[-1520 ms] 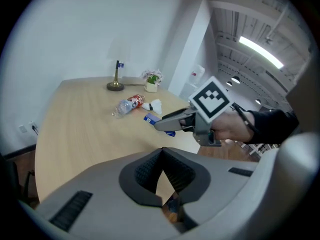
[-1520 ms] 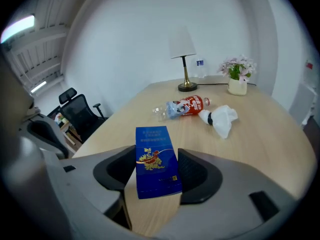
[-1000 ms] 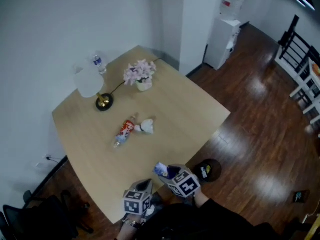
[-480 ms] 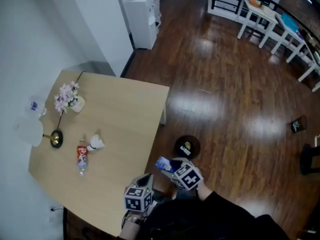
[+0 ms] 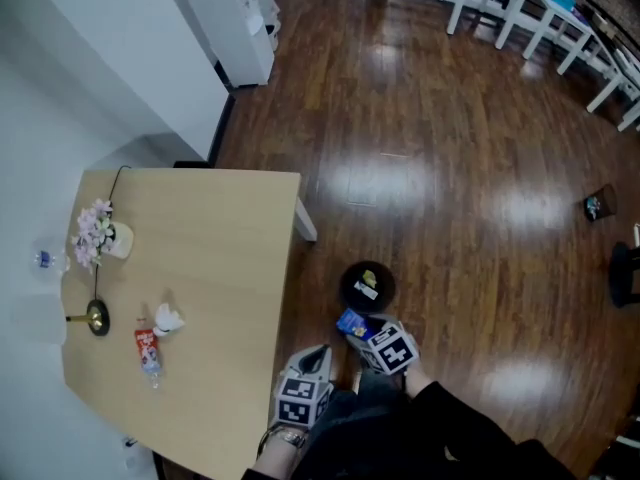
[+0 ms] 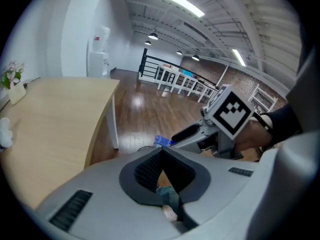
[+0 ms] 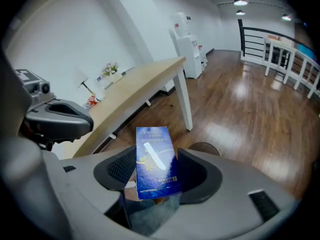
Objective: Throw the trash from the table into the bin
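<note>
I have two grippers in view, both at the bottom centre of the head view. My right gripper (image 5: 362,328) is pinching one blue box (image 7: 156,161), which stands upright between the pads. In the head view the box sits just below the one round black bin (image 5: 346,294) on the wooden floor, near it but not over the opening. The bin holds a pale scrap (I cannot tell what it is).

My left gripper (image 6: 161,153) has its jaws pressed together with nothing between them. It hangs lower left of the right one, just off the table's near corner.

The one table (image 5: 230,268) fills the left of the head view. I count two pieces of trash on it, side by side toward the lower left: one crumpled white tissue (image 5: 168,319) and one small bottle with a red label (image 5: 147,349), lying flat. Three other things stand along the table's far left edge:
- one pot of pink flowers (image 5: 97,234)
- one lamp (image 5: 93,317)
- one clear water bottle (image 5: 45,260)

One white water dispenser (image 5: 236,23) stands at the top.
</note>
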Action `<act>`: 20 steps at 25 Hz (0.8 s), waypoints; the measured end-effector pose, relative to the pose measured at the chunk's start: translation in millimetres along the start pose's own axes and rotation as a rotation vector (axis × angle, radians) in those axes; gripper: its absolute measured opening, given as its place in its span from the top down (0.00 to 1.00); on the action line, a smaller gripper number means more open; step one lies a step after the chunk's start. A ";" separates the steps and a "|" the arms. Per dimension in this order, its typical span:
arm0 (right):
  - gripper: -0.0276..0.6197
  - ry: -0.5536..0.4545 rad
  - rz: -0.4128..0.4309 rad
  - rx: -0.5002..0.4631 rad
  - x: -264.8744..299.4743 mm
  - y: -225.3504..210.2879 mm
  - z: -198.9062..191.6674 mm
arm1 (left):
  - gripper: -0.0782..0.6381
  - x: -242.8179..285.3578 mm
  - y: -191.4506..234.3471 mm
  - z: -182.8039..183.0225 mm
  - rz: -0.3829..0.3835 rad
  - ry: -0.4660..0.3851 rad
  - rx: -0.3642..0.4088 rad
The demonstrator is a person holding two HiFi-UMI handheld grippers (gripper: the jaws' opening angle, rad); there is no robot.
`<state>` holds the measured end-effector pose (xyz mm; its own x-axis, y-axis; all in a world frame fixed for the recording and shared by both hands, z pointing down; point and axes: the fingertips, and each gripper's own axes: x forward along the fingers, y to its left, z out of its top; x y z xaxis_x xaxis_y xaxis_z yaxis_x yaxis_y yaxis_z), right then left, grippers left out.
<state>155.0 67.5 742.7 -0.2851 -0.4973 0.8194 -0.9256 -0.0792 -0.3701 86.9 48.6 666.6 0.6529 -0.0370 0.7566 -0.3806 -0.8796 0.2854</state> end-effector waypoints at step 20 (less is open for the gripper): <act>0.54 0.192 -0.161 0.164 220.4 -203.1 -106.3 | 0.88 147.2 -8.2 -47.7 -0.077 0.134 -0.158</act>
<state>253.7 65.8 1045.0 -0.1939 -0.2959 0.9353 -0.9148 -0.2898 -0.2814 154.9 73.0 803.8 0.5956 0.1001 0.7971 -0.4373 -0.7919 0.4262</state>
